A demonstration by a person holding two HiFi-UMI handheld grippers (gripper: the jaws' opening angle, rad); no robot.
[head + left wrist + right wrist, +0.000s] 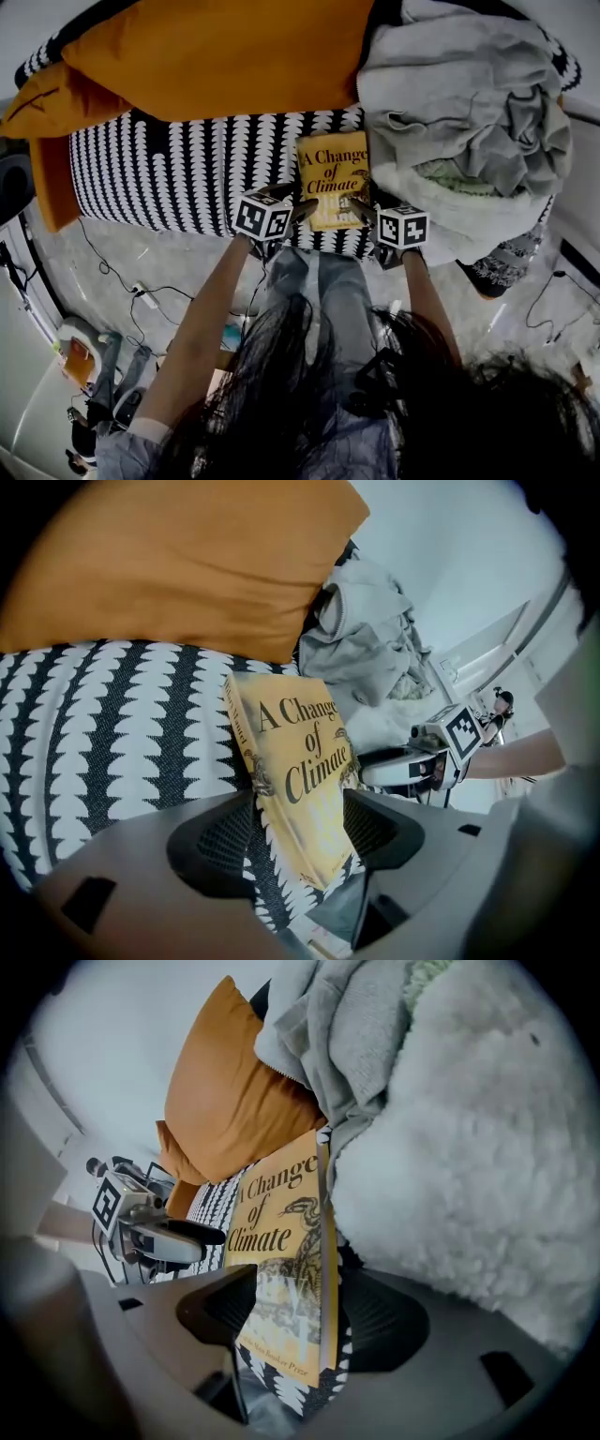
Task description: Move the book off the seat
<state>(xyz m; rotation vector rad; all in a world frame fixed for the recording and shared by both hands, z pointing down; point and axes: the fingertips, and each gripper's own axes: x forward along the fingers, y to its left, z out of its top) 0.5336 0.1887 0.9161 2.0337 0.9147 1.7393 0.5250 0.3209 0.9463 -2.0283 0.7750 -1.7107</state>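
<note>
1. You are holding the left gripper [300,836] with its jaws spread wide. The near corner of the book [291,780], on the spine side, is standing between them, but the pads are not pressing on it.
2. You are keeping the right gripper [300,1321] spread in the same way, around the near corner on the page-edge side. It is pinching nothing yet.
3. The book is lying cover up on the patterned seat [169,173], close to the seat's front edge. Its far side is resting against the white fleecy blanket [469,1147], which is lying under the grey clothes [469,94]. The orange pillow [216,52] is lying behind, apart from the book.
4. In my judgement, the step in hand is the grasp. Before closing, check that one pad is coming onto the cover and the other under the back, so that you are taking the whole block of pages and not only the cover.
5. Close both grippers together, so the book is not twisting.
6. With the right jaws, take care that you are not catching the fleece together with the book; then lift level and toward you.
</note>
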